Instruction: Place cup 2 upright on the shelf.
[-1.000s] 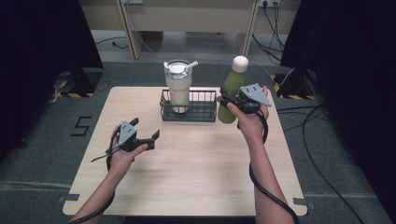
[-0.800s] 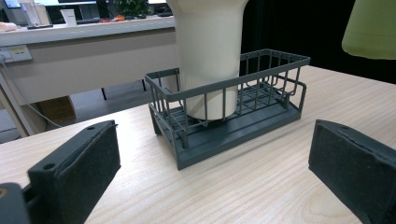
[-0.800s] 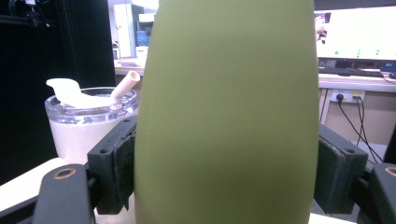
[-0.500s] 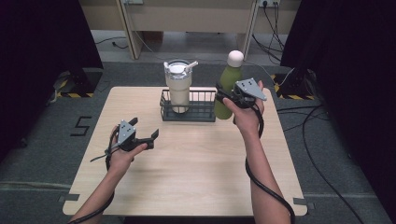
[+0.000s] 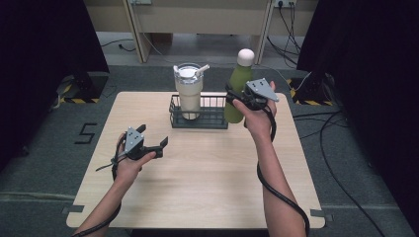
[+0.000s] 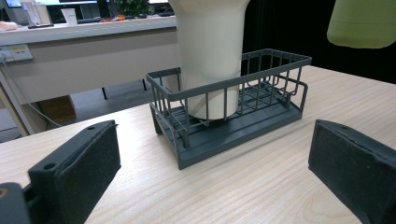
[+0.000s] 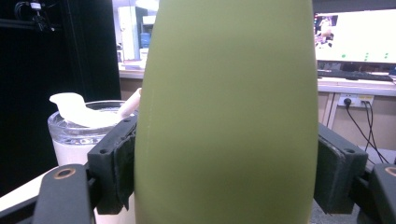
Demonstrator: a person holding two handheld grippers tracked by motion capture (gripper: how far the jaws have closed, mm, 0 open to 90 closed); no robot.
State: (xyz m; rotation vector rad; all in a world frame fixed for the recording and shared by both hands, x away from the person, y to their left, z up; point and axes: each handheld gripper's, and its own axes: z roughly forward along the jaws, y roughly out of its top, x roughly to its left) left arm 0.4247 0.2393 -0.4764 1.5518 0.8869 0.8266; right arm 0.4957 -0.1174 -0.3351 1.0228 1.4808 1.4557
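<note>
A green bottle (image 5: pixel 239 79) with a white cap is held upright in the air, just right of the dark wire basket (image 5: pixel 212 123). My right gripper (image 5: pixel 236 98) is shut on the bottle's body, whose green wall (image 7: pixel 229 116) sits between both pads (image 7: pixel 116 158). In the left gripper view the bottle's base (image 6: pixel 362 23) hangs above the table, beyond the basket's right end (image 6: pixel 280 93). A cream tumbler (image 5: pixel 188 91) with a lid and straw stands in the basket's left half. My left gripper (image 5: pixel 153 136) is open over the table's left side, with nothing in it.
The wooden table (image 5: pixel 207 182) has bare room in front of the basket. The basket's right half (image 6: pixel 266 100) holds nothing. Dark curtains flank the table, and cables lie on the floor at the right (image 5: pixel 336 128).
My right gripper has lifted the green bottle off the table and carried it slightly left, toward the basket. The left gripper has stayed put.
</note>
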